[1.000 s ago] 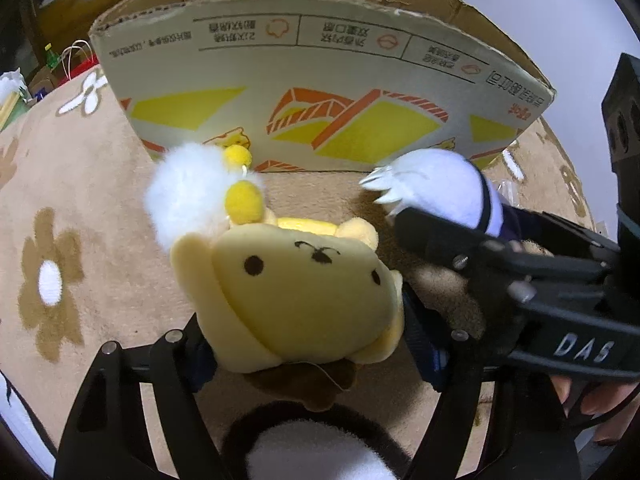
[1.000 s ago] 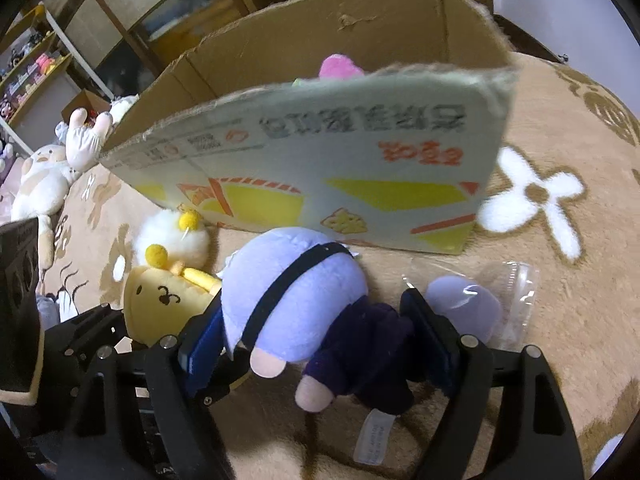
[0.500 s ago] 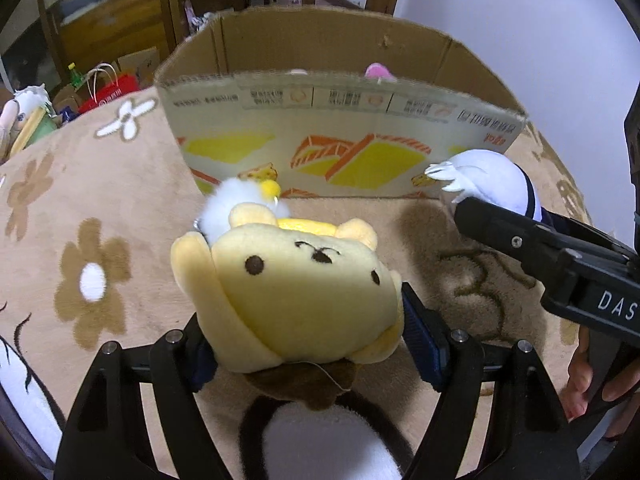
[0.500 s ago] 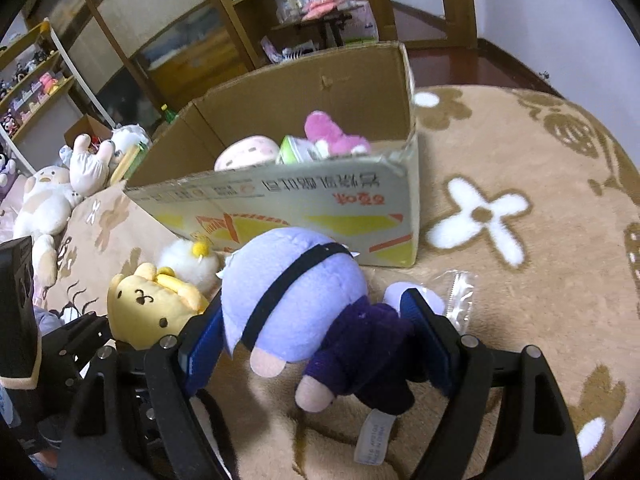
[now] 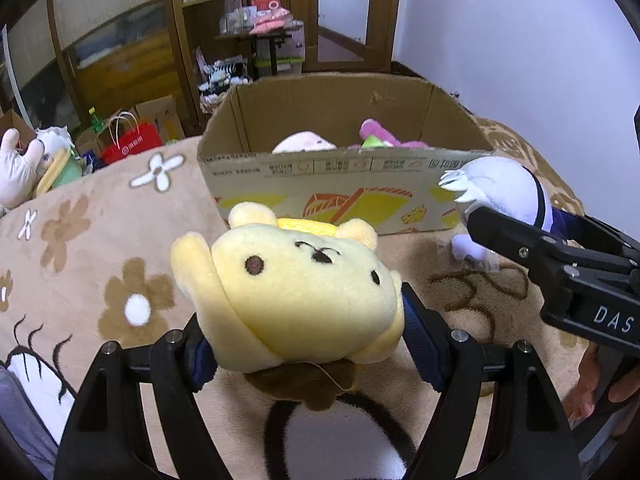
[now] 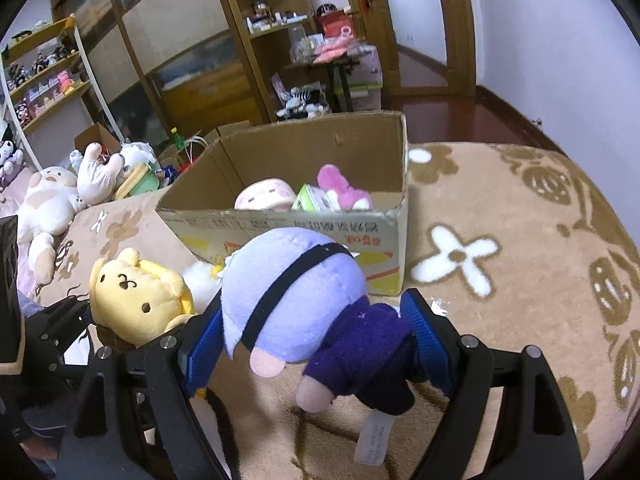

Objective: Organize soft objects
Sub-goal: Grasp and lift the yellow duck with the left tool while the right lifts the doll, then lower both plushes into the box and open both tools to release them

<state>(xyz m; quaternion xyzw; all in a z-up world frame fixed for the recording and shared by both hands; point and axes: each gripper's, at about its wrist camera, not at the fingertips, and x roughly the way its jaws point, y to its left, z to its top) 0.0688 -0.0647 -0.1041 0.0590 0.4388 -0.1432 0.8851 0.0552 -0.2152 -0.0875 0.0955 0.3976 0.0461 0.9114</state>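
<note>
My left gripper (image 5: 308, 340) is shut on a yellow bear plush (image 5: 296, 288) and holds it above the beige flowered blanket (image 5: 80, 248). It also shows in the right wrist view (image 6: 136, 300). My right gripper (image 6: 316, 340) is shut on a lilac-headed doll in dark purple clothes (image 6: 304, 312), also seen at the right of the left wrist view (image 5: 500, 196). An open cardboard box (image 5: 340, 184) stands ahead of both grippers, with a pink plush (image 6: 344, 192), a pale round plush (image 6: 264, 198) and a green item (image 6: 312, 200) inside.
A white fluffy plush (image 6: 200, 280) lies on the blanket by the box front. Large cream plush toys (image 6: 52, 208) lie at the far left. Shelves and a cabinet (image 6: 240, 40) stand behind the box. A red bag (image 5: 128, 144) sits beyond the blanket.
Both grippers have risen and pulled back with their plushes. The box now looks lower and farther off, and its inside has come into view.
</note>
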